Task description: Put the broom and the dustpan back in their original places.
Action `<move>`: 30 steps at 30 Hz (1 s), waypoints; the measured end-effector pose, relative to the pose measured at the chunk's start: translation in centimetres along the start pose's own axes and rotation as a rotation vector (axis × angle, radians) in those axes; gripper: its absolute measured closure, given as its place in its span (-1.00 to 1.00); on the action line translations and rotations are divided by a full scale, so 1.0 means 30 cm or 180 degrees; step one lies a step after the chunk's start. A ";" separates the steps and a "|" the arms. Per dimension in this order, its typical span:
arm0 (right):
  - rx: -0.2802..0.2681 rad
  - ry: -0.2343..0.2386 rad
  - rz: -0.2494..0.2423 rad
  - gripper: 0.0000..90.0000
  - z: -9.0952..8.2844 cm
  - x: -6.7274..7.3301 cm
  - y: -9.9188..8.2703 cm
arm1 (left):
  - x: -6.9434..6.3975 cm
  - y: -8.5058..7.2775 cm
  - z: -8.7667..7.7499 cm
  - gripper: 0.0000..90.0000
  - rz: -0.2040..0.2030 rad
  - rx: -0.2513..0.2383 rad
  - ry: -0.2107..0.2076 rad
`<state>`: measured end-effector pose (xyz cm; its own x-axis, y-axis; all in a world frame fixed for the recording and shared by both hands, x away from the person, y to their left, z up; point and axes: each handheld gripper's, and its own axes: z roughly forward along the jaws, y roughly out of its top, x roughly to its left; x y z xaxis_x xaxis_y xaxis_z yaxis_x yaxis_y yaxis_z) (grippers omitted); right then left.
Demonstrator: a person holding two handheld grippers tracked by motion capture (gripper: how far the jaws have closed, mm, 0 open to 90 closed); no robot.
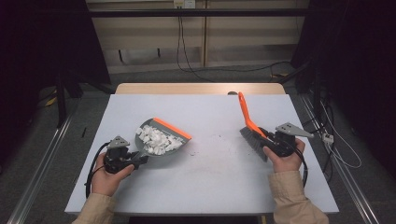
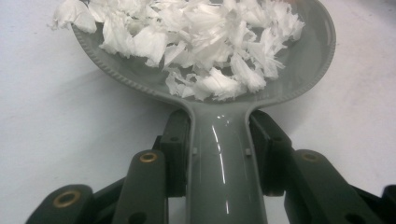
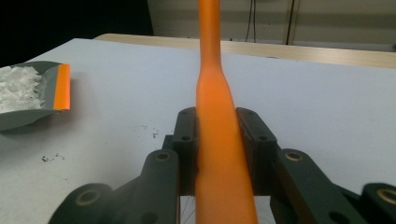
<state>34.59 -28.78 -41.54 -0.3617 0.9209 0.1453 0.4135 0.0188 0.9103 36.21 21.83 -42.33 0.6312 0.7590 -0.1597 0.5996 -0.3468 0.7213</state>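
Observation:
A grey dustpan (image 1: 161,140) with an orange lip sits on the table's left half, heaped with white paper scraps (image 1: 156,138). My left gripper (image 1: 140,160) is shut on the dustpan's handle (image 2: 224,158); both jaws press its sides, and the paper scraps (image 2: 201,42) fill the pan ahead. On the right, my right gripper (image 1: 270,140) is shut on the brush (image 1: 252,135), whose orange handle (image 3: 219,140) runs up between the jaws. Its grey bristles (image 1: 253,142) hang just over the table. The dustpan (image 3: 28,109) lies off to the left in the right gripper view.
The grey tabletop (image 1: 201,182) carries small dark specks (image 1: 205,142) between pan and brush. A wooden strip (image 1: 201,88) runs along the far edge. Cables trail on the floor beyond and to the right of the table.

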 end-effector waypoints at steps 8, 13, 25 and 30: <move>-0.0063 -0.0139 0.0016 0.59 -0.038 -0.030 -0.006 | 0.024 -0.007 0.003 0.38 -0.0108 -0.0024 0.0106; -0.0064 -0.0228 0.0066 0.59 -0.054 -0.059 -0.016 | 0.038 -0.011 0.004 0.38 -0.0164 -0.0046 0.0183; 0.0003 -0.0386 0.0067 0.59 -0.070 -0.105 -0.042 | 0.059 -0.018 0.009 0.38 -0.0242 -0.0037 0.0268; 0.0035 -0.0407 0.0067 0.59 -0.070 -0.114 -0.048 | 0.061 -0.018 0.017 0.38 -0.0256 -0.0033 0.0327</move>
<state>33.46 -32.79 -42.54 -0.2437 0.9632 0.1132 0.4292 0.0024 0.9032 37.29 23.14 -43.36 0.5273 0.8367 -0.1479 0.6408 -0.2773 0.7159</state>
